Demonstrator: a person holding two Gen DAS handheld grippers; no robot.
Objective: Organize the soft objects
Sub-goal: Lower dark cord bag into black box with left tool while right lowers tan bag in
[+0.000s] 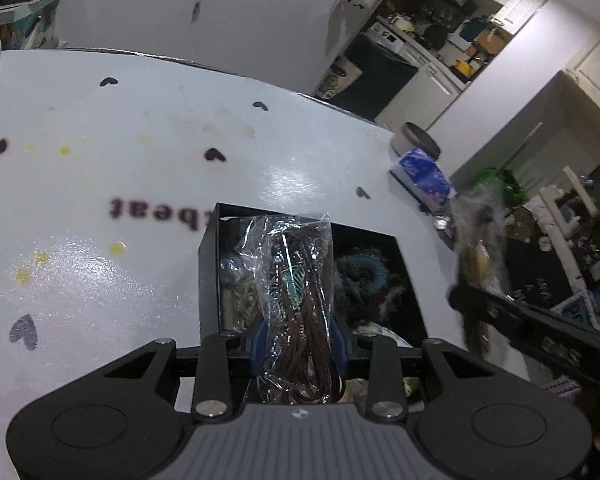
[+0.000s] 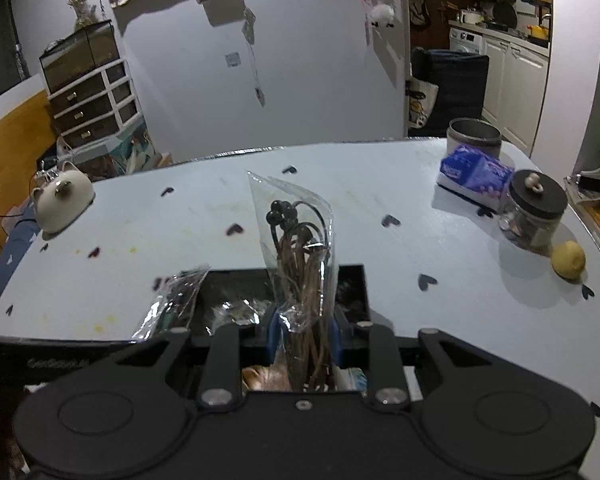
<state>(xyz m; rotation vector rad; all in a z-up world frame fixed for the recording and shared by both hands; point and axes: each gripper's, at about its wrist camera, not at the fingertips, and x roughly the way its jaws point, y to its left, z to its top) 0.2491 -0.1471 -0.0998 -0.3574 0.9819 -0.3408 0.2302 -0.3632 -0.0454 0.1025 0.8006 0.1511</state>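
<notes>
My left gripper (image 1: 298, 342) is shut on a clear plastic bag of dark brown cords (image 1: 296, 280) and holds it over a black open box (image 1: 209, 248) on the white table. The box holds several soft items, among them a teal fuzzy ring (image 1: 362, 272). My right gripper (image 2: 304, 340) is shut on another clear bag of brown cords (image 2: 300, 248), upright above the same black box (image 2: 356, 284). The left gripper's bag shows blurred at the box's left edge in the right wrist view (image 2: 172, 304). The right gripper and its bag show blurred at the right of the left wrist view (image 1: 480, 264).
The white table (image 2: 340, 200) has heart prints. On it stand a cat-shaped white pot (image 2: 62, 200), a blue tissue pack (image 2: 474, 174), a metal tin (image 2: 474, 134), a glass jar with black lid (image 2: 534, 212) and a yellow lemon-like ball (image 2: 568, 260). A drawer unit stands behind.
</notes>
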